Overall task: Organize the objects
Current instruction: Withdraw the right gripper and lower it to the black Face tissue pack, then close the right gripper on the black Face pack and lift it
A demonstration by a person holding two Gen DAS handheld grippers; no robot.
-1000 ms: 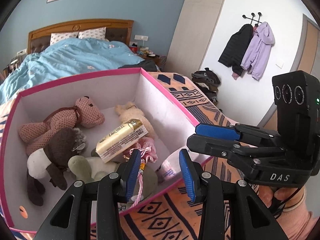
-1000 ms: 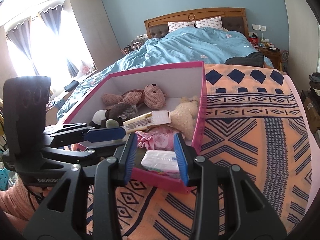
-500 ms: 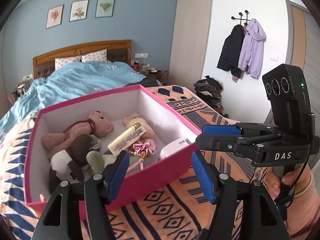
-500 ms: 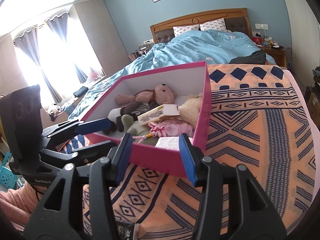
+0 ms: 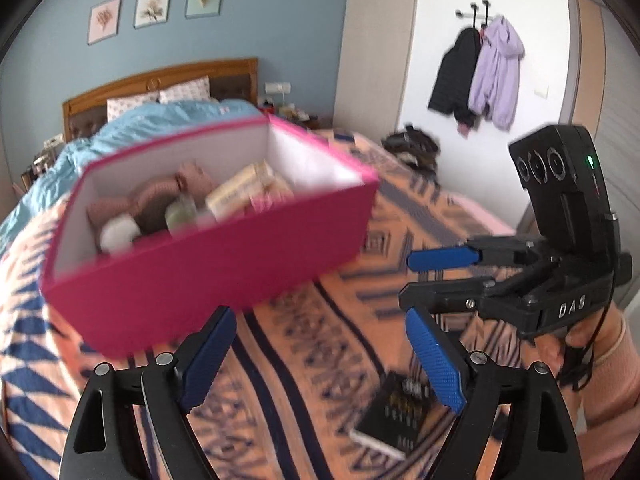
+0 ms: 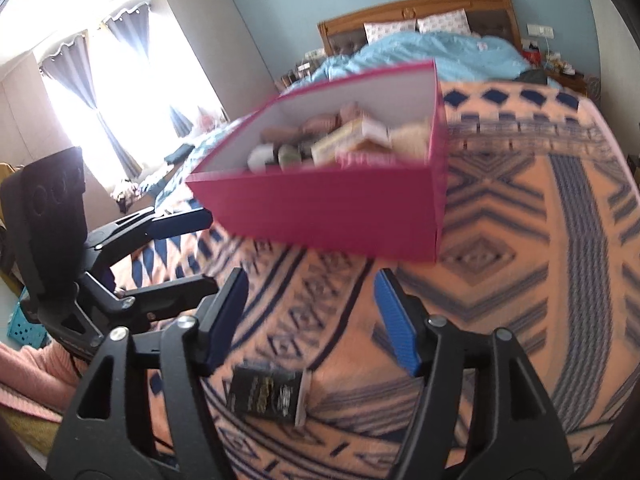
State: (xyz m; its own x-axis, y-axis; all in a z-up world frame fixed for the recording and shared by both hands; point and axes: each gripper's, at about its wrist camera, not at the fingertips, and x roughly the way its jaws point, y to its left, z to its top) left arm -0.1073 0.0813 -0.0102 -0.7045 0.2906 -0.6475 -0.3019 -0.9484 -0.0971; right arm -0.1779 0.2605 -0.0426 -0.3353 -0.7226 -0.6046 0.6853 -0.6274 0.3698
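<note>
A pink box [image 5: 208, 280] with white inner walls sits on the patterned blanket and holds plush toys and a yellow carton [image 5: 236, 196]; it also shows in the right wrist view [image 6: 336, 208]. A black packet [image 6: 268, 396] lies on the blanket in front of the box, just below my right gripper [image 6: 312, 320], which is open and empty. The packet shows in the left wrist view [image 5: 396, 412] too. My left gripper [image 5: 324, 356] is open and empty, short of the box's near wall. Each gripper appears in the other's view.
The orange and navy blanket [image 6: 520, 280] covers the bed's foot. A blue duvet [image 6: 432, 52] and wooden headboard lie behind the box. Coats [image 5: 480, 72] hang on the right wall. A bright curtained window [image 6: 120, 92] is at the left.
Both grippers have pulled back and away from the box and opened wider. The black packet on the blanket has come into view.
</note>
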